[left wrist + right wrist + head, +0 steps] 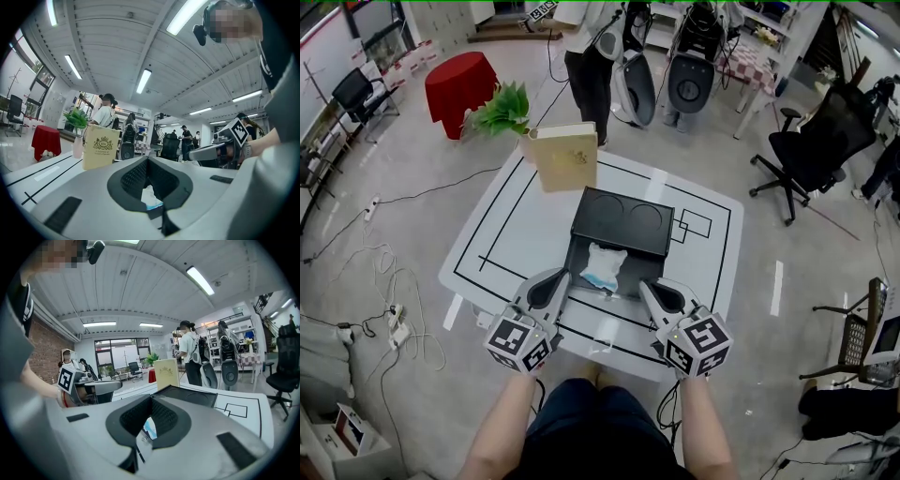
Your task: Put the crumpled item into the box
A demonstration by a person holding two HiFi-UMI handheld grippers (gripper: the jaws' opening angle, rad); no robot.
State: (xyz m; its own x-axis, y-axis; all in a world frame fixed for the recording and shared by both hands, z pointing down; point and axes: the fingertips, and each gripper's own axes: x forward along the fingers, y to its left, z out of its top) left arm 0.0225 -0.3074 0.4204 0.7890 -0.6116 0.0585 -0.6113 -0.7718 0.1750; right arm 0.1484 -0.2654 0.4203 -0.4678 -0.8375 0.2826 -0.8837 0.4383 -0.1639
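A black box point(623, 221) sits open in the middle of the white table point(511, 239), its lid standing back. The crumpled white and blue item point(605, 265) lies inside the box. My left gripper point(564, 278) is at the box's near left corner and my right gripper point(645, 286) at its near right corner. Both have their jaws closed together. In the left gripper view the gripper point(161, 214) is shut, and the crumpled item point(151, 199) shows through the gap behind its tips. The right gripper point(136, 453) looks the same, with the item point(150, 427) and the lid point(192, 395) beyond it.
A cream booklet point(565, 155) stands upright at the table's far edge, beside a green plant point(502, 111). Beyond are a red-covered stool point(459, 84), a standing person point(591, 66) and an office chair point(820, 141). Cables point(384, 272) trail on the floor at the left.
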